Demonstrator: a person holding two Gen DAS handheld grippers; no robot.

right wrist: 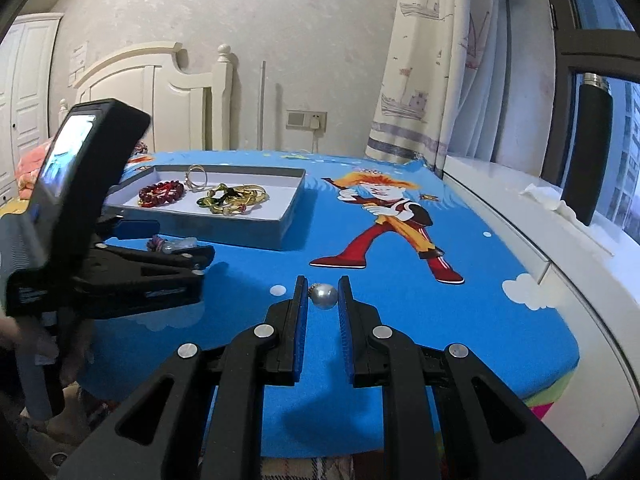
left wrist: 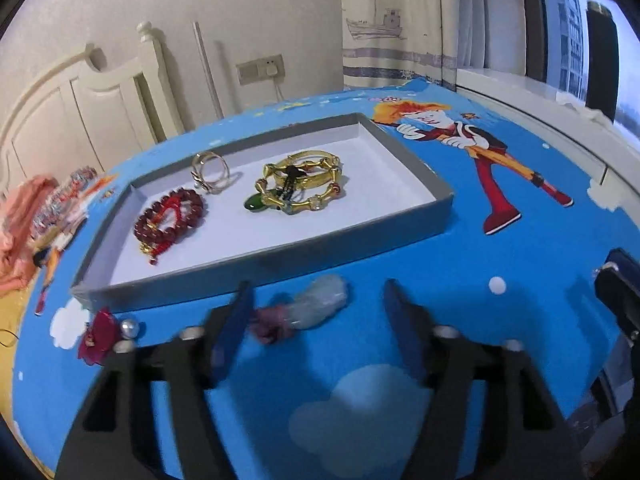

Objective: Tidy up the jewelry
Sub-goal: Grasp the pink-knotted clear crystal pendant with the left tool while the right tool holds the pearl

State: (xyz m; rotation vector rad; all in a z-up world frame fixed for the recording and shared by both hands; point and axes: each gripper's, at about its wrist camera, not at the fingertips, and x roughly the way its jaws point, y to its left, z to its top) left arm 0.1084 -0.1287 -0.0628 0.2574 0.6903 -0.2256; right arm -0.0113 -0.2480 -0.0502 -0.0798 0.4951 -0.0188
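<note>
A grey tray (left wrist: 416,168) with a white floor holds a red bead bracelet (left wrist: 168,216), a gold ring (left wrist: 210,172) and gold bangles (left wrist: 304,184) with a green stone. My left gripper (left wrist: 316,304) is open, its fingers on either side of a pale translucent pendant with a pink tassel (left wrist: 316,304) lying on the blue cloth in front of the tray. My right gripper (right wrist: 323,294) is open around a pearl earring (right wrist: 325,296) on the cloth. The tray (right wrist: 292,208) and left gripper (right wrist: 192,258) also show in the right wrist view.
A magenta flower piece (left wrist: 100,334) and a pearl (left wrist: 130,328) lie left of the left gripper. Pink fabric and beaded items (left wrist: 48,208) sit at the table's left edge. A windowsill (right wrist: 540,232) runs along the right.
</note>
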